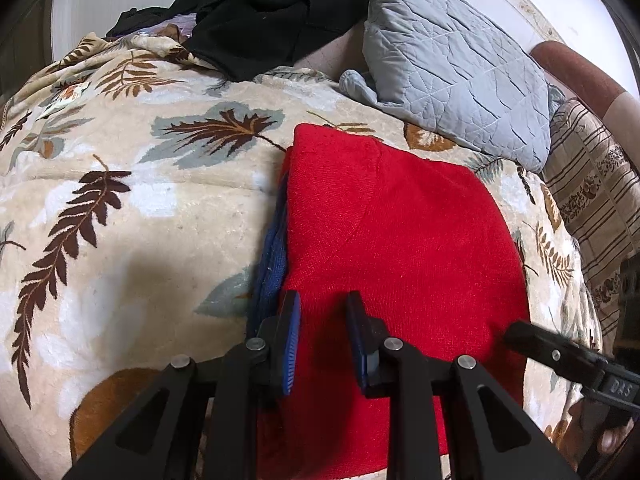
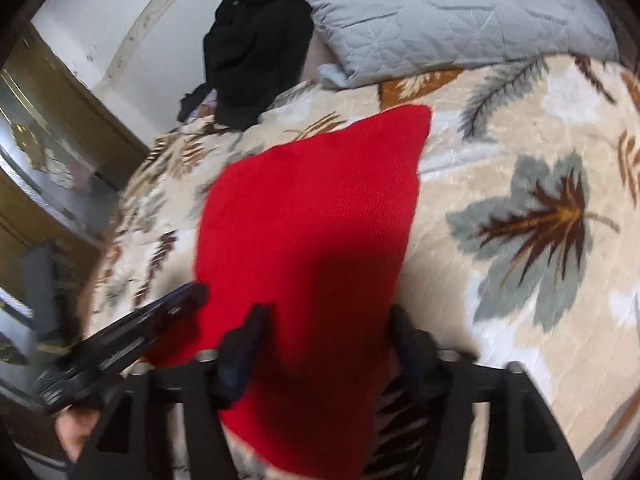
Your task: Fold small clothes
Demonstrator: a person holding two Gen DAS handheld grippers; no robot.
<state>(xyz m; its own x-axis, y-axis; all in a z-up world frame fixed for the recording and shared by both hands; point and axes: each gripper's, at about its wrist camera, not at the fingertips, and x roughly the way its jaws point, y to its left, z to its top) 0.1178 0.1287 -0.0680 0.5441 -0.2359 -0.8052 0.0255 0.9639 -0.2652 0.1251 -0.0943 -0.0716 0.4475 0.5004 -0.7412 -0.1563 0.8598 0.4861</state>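
A red knitted garment (image 1: 400, 248) lies folded flat on a leaf-patterned blanket (image 1: 140, 208), with a blue garment (image 1: 274, 252) showing under its left edge. My left gripper (image 1: 323, 304) is open and empty just above the red garment's near left part. My right gripper (image 2: 328, 320) is open, its fingers on either side of the red garment's (image 2: 320, 216) near end; the view is blurred. The right gripper also shows in the left wrist view (image 1: 560, 356), at the garment's right edge. The left gripper shows in the right wrist view (image 2: 132, 332).
A grey quilted pillow (image 1: 452, 72) lies behind the red garment. A pile of black clothes (image 1: 272, 12) sits at the back. A striped cushion (image 1: 592, 200) is at the right. A wooden cabinet (image 2: 48, 128) stands beyond the bed's edge.
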